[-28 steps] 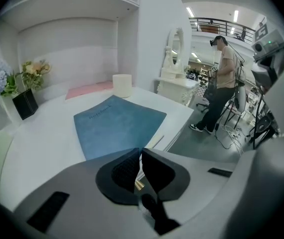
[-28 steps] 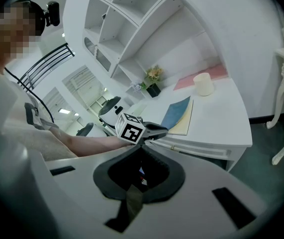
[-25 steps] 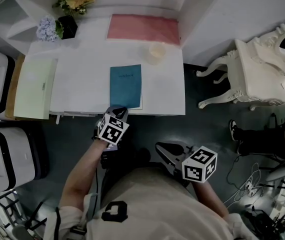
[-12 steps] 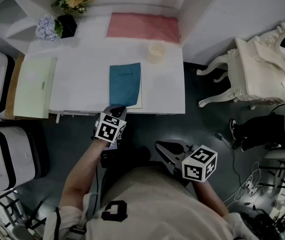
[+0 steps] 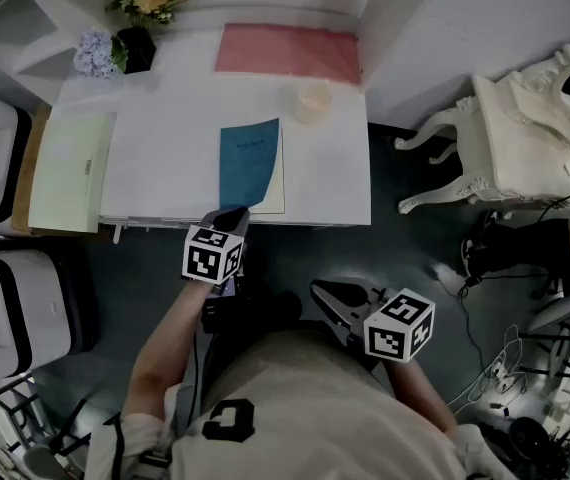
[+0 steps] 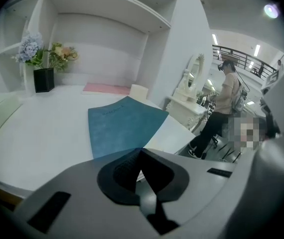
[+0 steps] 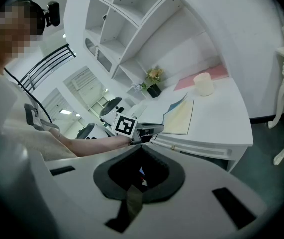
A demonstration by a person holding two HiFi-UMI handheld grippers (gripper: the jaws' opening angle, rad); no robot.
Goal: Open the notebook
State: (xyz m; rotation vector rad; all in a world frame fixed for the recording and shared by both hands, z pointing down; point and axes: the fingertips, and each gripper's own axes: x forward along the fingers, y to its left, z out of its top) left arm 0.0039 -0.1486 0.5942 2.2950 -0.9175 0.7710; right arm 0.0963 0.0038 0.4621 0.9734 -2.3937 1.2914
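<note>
Notebook's teal cover has lifted, apparently clamped in left gripper; right gripper closed.

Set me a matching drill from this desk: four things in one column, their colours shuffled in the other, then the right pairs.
Things:
1. notebook
2. mat at the back of the desk
3. vase holding the flowers
4. cup

Colours:
A. black
B. cream
C. blue
D. pink

Right pairs: 1-C, 2-D, 3-A, 4-B.
</note>
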